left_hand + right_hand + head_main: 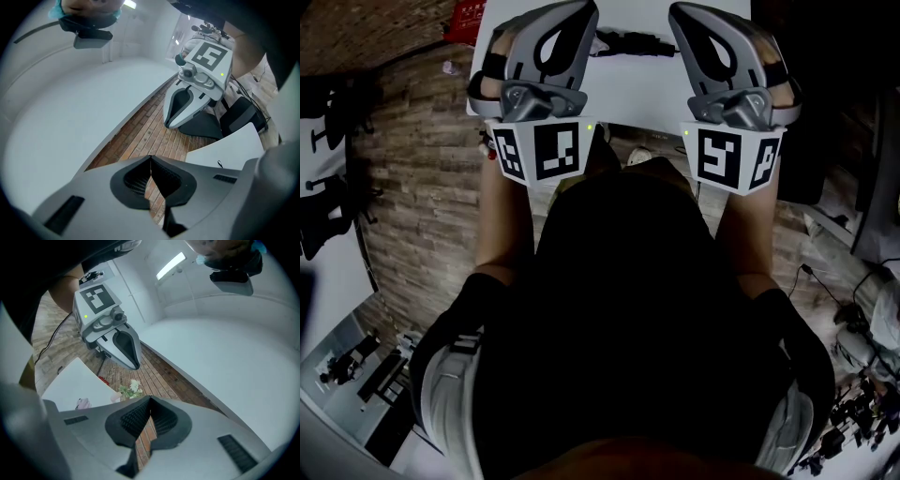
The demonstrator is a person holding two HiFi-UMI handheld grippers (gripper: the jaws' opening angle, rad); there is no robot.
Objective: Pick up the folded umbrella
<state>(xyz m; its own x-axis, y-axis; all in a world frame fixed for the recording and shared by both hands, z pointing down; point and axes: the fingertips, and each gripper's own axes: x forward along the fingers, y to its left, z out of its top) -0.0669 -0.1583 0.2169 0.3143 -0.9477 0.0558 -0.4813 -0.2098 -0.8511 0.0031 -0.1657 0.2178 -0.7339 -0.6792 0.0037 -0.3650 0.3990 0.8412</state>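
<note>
Left gripper [151,160] and right gripper [149,402] are pressed together, empty. Umbrella [630,42] on table [642,94] seems light, firm, slippery; grasp mid-length.

2 grippers held out level, side by side, both closed on nothing.

The left gripper [151,158] and the right gripper [150,400] point forward, away from the torso [628,309], at about the same height and a little apart. The left marker cube [542,152] and the right marker cube [731,157] face back toward the person. Each gripper's 2 jaws meet at the tips, with nothing between the ribbed pads. The left forearm [502,216] and the right forearm [750,234] are bare and run back to dark sleeves.
</note>
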